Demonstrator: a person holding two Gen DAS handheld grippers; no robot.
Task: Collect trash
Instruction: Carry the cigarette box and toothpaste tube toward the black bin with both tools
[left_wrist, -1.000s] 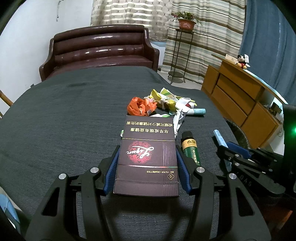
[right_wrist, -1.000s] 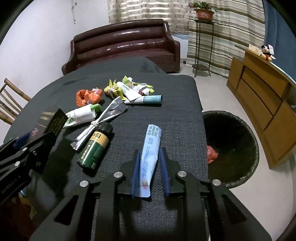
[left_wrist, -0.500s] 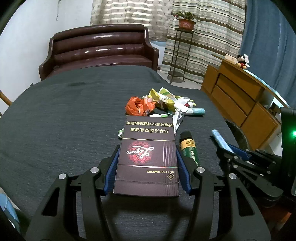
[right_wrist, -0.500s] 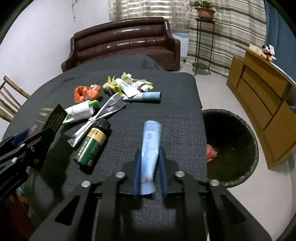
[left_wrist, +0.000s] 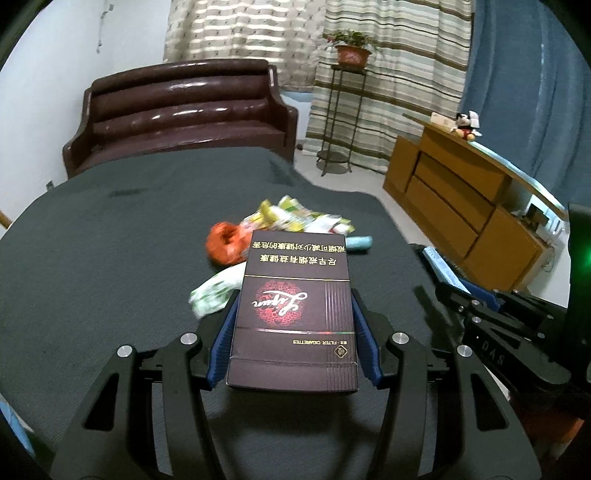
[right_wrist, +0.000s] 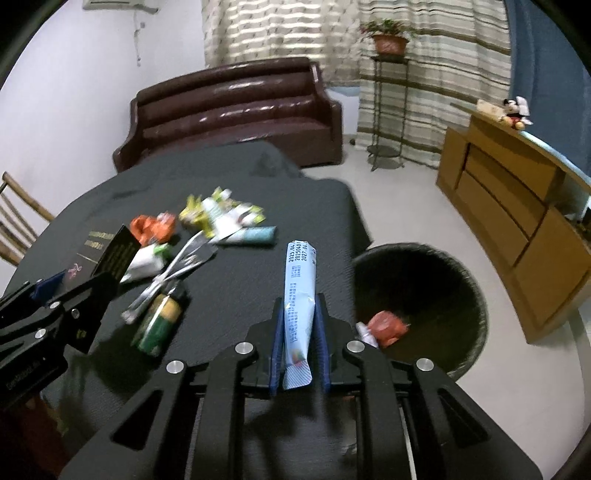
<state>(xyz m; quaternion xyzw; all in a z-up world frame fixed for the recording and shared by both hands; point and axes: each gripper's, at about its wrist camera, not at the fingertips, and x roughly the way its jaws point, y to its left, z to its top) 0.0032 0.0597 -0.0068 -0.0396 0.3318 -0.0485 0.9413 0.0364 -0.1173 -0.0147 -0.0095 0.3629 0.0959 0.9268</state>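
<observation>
The left gripper (left_wrist: 293, 332) clamps a flat rectangular cigarette pack (left_wrist: 295, 314) between its ribbed blue fingers (left_wrist: 223, 339); the pads press both long edges of the box. The pack is glossy dark maroon card with a red round emblem, thin gold lines and upside-down lettering, and it juts forward past the fingertips, raised above the dark grey woven tabletop (left_wrist: 110, 251).

The right gripper (right_wrist: 299, 332) has just been closing, and its narrow blue fingers (right_wrist: 276, 343) now pinch a soft pale-blue tube (right_wrist: 300, 295) near its flat crimped end. The tube stands out ahead of the fingers, its printed, slightly creased skin rounding out toward the far end, lifted clear of the cloth.

Ahead and to the left of the right fingers, the remaining litter lies on the tabletop: a small green cylindrical bottle (right_wrist: 159, 325) with a yellow label band and a dark cap, on its side; a crumpled silvery foil wrapper (right_wrist: 177, 269) twisted long; a white and green packet (right_wrist: 147, 260); a wadded orange wrapper (right_wrist: 153, 227); a heap of yellow and white scraps (right_wrist: 218, 214); and a light teal tube (right_wrist: 255, 234).

Just to the right of the right fingers, below the tabletop edge, sits a round black bin (right_wrist: 421, 299) lined with a shiny bag, holding a red crumpled piece (right_wrist: 386, 326).
</observation>
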